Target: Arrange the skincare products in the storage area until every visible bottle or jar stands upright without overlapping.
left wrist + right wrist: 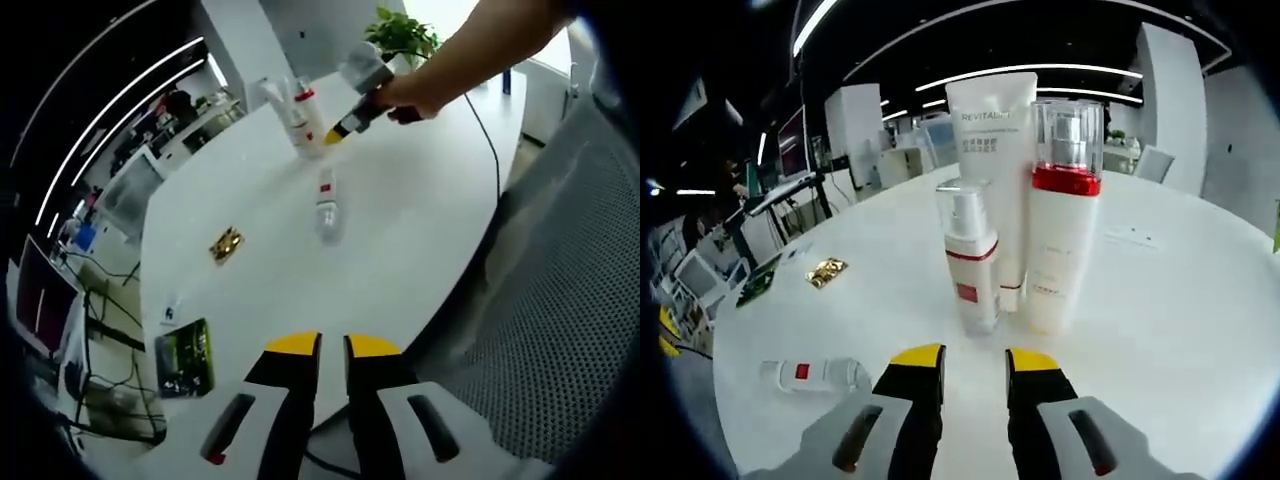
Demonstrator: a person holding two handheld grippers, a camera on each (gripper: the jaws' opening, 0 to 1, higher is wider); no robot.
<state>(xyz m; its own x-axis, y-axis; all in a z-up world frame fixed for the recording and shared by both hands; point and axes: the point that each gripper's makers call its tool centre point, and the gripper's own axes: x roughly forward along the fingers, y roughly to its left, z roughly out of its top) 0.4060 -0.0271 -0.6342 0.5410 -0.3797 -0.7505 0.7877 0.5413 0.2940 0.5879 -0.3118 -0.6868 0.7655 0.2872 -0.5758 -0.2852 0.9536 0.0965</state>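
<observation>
Three products stand upright close together on the white table (1160,300): a small pump bottle (970,260), a white tube (992,150) behind it, and a tall clear-capped bottle with a red band (1062,220). My right gripper (975,365) sits just in front of the small bottle, open, with nothing between its jaws. A fourth bottle (815,375) lies on its side to the left. In the left gripper view the lying bottle (327,205) is mid-table, the standing group (298,115) is farther off, and a hand holds the right gripper (335,133) beside them. My left gripper (333,347) hangs at the near table edge, jaws nearly together and empty.
A gold packet (227,243) and a green card (185,357) lie on the table's left part, with a small item (170,313) between them. A grey mesh chair (570,300) stands at the right edge. A potted plant (400,35) is at the far end. Desks with monitors lie beyond.
</observation>
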